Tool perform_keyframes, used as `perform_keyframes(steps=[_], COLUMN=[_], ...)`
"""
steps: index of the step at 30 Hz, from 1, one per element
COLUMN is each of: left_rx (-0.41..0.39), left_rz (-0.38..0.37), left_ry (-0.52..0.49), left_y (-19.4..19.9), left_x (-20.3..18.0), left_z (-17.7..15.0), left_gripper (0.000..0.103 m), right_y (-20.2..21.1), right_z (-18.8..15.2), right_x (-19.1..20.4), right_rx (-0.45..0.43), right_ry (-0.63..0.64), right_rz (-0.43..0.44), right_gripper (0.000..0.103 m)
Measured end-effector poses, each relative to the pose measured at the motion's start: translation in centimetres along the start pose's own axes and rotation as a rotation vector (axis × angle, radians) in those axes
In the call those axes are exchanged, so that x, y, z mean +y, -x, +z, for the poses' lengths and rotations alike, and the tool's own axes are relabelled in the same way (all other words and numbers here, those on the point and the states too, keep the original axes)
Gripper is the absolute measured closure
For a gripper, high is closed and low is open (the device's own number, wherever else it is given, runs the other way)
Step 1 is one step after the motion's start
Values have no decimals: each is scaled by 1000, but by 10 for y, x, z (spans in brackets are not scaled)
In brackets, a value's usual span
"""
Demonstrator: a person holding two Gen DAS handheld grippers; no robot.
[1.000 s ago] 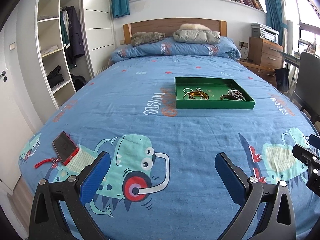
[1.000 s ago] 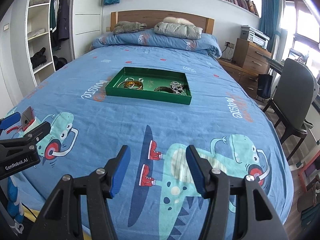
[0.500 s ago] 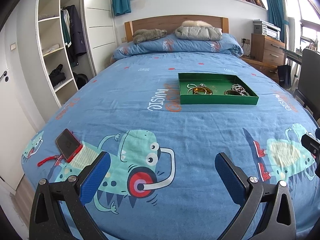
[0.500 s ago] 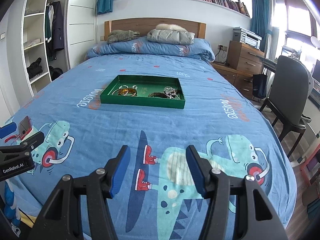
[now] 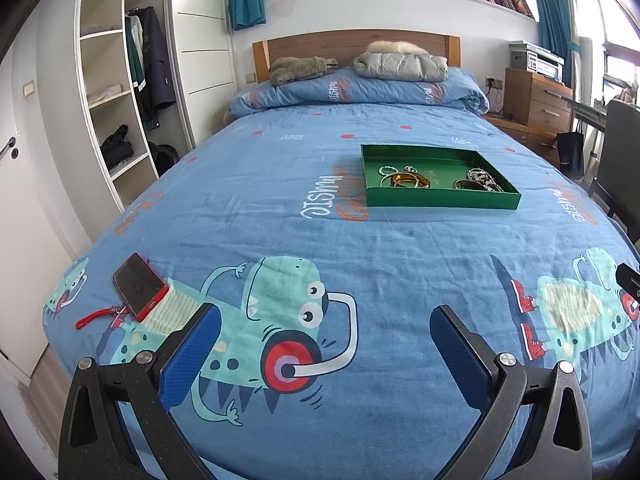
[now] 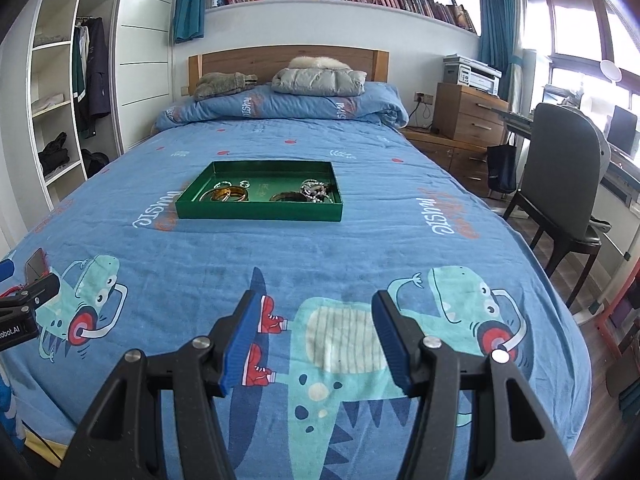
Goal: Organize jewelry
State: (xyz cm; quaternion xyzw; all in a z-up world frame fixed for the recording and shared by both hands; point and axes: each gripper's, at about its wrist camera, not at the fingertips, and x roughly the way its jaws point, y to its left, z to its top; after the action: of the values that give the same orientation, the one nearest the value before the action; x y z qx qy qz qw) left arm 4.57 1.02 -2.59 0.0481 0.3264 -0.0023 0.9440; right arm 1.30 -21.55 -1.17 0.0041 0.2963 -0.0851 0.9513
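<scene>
Right now the left gripper (image 5: 324, 334) and right gripper (image 6: 316, 330) are hovering spread apart and empty near the bed's foot, the green jewelry tray (image 6: 256, 210) sitting far ahead; careless grabbing risks snagging the tangled chains (image 6: 314, 191) against the bangles (image 6: 228, 195).

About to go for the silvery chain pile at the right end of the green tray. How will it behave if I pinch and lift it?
The silvery chain pile looks like loose tangled links, so it will probably hang limp and trail. It lies against a dark bangle, which may drag along. The green tray sits on soft bedding, so it may shift under a push.
</scene>
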Motion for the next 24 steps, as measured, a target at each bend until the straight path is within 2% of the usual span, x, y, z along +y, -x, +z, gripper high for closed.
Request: perform_keyframes(steps=[24], left_rx=[30], left_rz=[-30], left_ry=[-12], left_y=[-21], left_x=[-8], left_z=[0], left_gripper=[0], right_y=[-18], right_z=[-10], right_x=[-8], right_rx=[15], right_ry=[-13], right_rz=[10], right_gripper=[47])
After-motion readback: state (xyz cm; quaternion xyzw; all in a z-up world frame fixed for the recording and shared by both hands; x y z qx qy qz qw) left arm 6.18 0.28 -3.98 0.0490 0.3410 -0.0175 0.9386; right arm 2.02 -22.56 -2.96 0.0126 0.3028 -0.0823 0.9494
